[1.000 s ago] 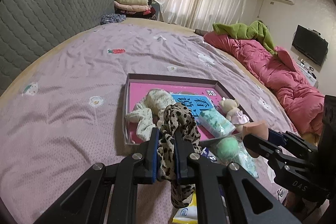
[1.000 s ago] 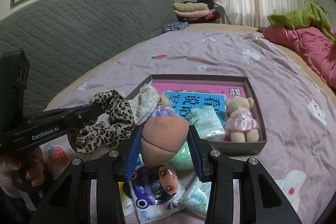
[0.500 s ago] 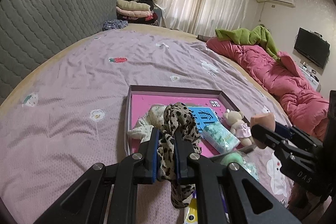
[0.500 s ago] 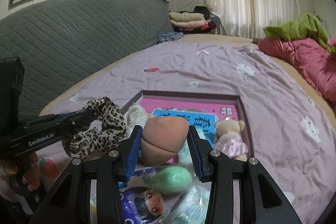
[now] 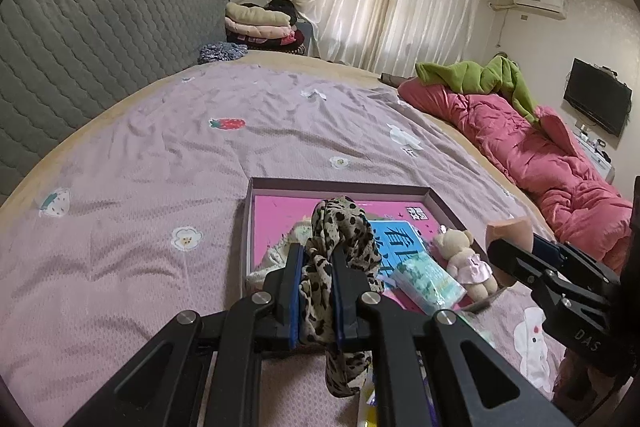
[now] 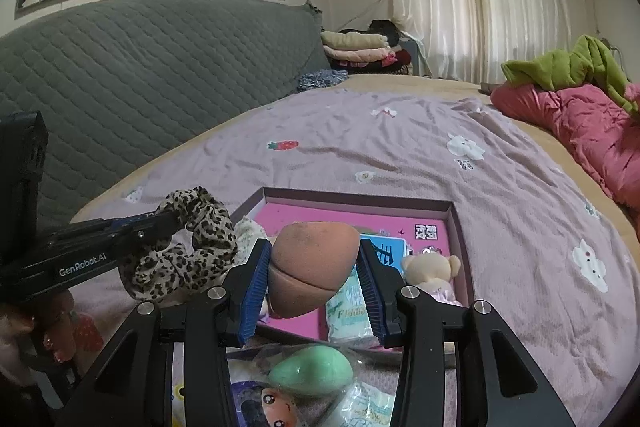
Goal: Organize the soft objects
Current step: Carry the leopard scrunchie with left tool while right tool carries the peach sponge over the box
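The scrunchie [image 5: 340, 239] is thin leopard-print cloth, gathered and matt; the sponge [image 6: 312, 267] is a peach foam with a fine, dull, slightly smudged skin; the green sponge [image 6: 312, 371] looks the same foam, under clear glossy plastic wrap; the tray [image 5: 340, 183] is matt card with a glossy pink printed floor; the bedsheet [image 5: 160, 187] is creased mauve cloth; the gripper fingers [image 6: 256, 291] carry ribbed blue rubber pads on matt black plastic.

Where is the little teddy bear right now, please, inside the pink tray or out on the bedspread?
Inside: the teddy bear lies within the pink tray, at its right wall, beside a green-white packet.
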`<state>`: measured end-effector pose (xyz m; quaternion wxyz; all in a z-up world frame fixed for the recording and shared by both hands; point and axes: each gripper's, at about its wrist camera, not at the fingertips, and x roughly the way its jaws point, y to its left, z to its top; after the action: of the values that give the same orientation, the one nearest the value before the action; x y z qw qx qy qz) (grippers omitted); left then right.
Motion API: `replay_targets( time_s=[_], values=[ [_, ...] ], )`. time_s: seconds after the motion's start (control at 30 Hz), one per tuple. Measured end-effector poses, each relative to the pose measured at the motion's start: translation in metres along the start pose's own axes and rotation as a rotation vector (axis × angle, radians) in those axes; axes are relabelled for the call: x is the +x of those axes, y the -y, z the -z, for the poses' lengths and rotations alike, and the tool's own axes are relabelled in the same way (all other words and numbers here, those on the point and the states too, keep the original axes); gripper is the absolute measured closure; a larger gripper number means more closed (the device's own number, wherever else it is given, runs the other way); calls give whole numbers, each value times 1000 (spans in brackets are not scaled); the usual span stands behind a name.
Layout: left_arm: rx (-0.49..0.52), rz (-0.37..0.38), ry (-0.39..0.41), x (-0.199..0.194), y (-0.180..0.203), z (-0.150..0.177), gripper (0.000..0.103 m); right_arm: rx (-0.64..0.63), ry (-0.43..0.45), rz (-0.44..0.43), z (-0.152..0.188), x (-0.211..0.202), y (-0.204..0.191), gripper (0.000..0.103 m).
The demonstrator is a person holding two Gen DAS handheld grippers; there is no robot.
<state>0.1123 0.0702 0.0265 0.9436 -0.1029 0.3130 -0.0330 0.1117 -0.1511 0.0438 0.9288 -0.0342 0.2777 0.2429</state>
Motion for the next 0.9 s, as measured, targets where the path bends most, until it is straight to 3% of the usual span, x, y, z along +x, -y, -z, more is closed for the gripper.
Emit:
replay_targets(
  time_s=[0.57,0.9],
  values=[
    [2,-11,-4,14,-1,-9,90,-23,34,-3,-21,15,3,58],
    [-18,-34,-50,31,-5,-11,90,-14,28,3,-26,26,7,58]
  ],
)
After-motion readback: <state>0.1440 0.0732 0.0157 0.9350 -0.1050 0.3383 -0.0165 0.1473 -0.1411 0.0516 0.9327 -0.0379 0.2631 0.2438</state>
